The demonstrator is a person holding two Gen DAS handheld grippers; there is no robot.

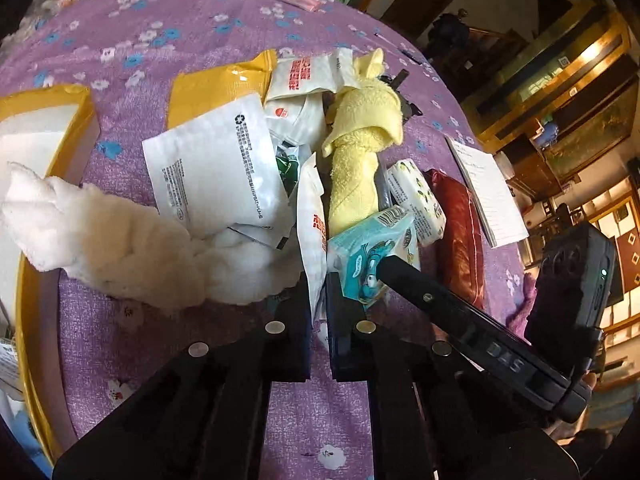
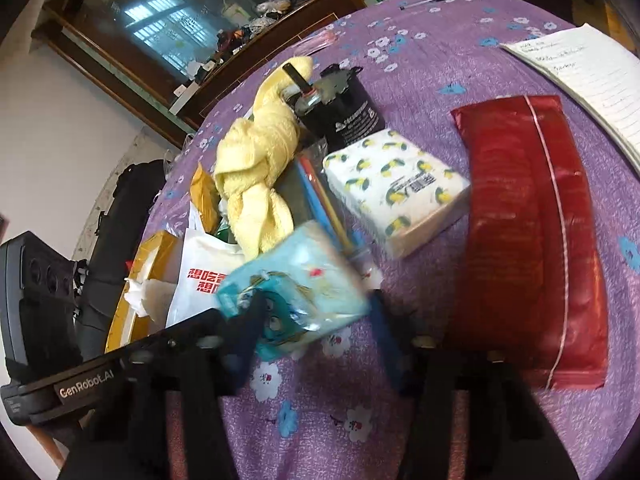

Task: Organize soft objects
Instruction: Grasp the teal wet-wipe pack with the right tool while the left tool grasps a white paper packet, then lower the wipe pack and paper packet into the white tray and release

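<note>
The left gripper (image 1: 319, 280) is clamped on the lower edge of a white sachet with red print (image 1: 311, 216), a thin flat pack standing on edge, its long axis running away from the camera toward the heap; the right gripper (image 2: 320, 312) has a teal tissue pack (image 2: 294, 286) between its fingers, the pack tilted, long axis slanting from lower left to upper right in the right wrist view; there its outline is blurred, and I cannot tell whether both pads press on it; in the left wrist view one right finger (image 1: 404, 276) lies against the pack's face; just behind it a knotted yellow towel (image 2: 256, 176) stretches lengthwise up the purple flowered worktop (image 2: 420, 80), beside a lemon-print tissue pack (image 2: 396, 192) lying flat and skewed; a long red pouch (image 2: 532, 240) lies to the right, its length running near to far; a white fluffy cloth (image 1: 112, 236) sprawls at left, partly over a yellow tray (image 1: 24, 320)
</note>
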